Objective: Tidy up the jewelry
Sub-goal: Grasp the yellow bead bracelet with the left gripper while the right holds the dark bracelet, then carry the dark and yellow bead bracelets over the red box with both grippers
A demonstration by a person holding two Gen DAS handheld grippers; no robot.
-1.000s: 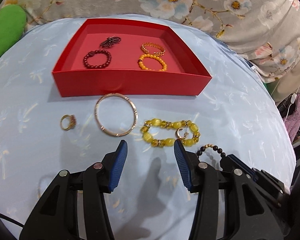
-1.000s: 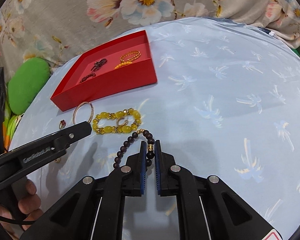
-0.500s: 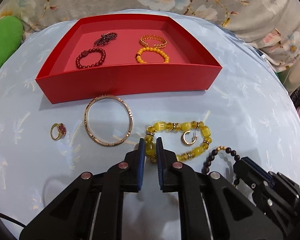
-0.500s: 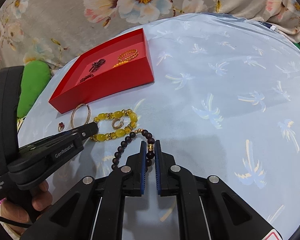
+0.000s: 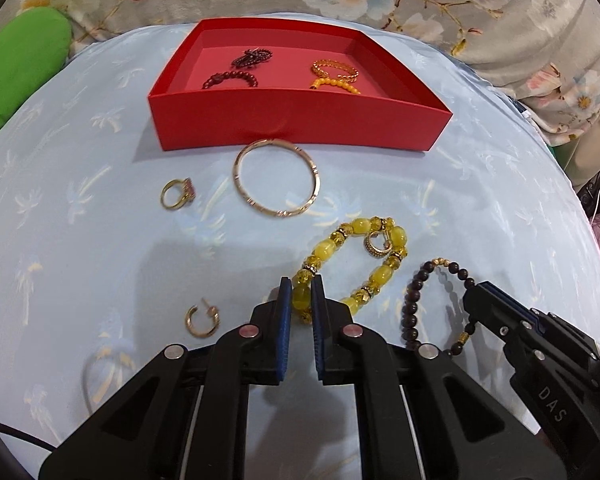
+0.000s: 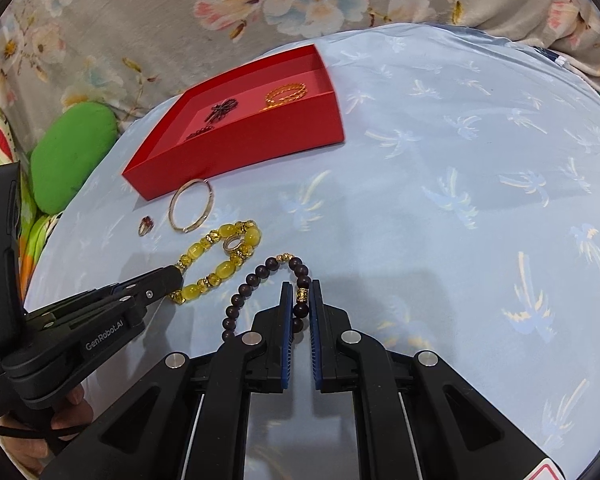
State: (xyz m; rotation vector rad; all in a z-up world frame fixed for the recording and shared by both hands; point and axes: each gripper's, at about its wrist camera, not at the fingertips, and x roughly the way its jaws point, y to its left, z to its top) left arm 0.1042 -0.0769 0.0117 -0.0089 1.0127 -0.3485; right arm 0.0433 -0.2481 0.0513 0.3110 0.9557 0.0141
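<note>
Left gripper [image 5: 300, 300] has its jaws pinched on a bead of the yellow bracelet [image 5: 380, 276], low center of the left view. A hoop earring [image 5: 378, 245] rests on that bracelet. Right gripper [image 6: 299, 304] is clamped on the dark bracelet [image 6: 256, 278], bottom center of its view. Red box [image 5: 300, 128] sits at upper center with four pieces inside. Just in front of it lie a bangle [image 5: 277, 183] and a ring [image 5: 177, 195]; another earring [image 5: 201, 322] is lower left, all on the blue cloth [image 6: 460, 200].
</note>
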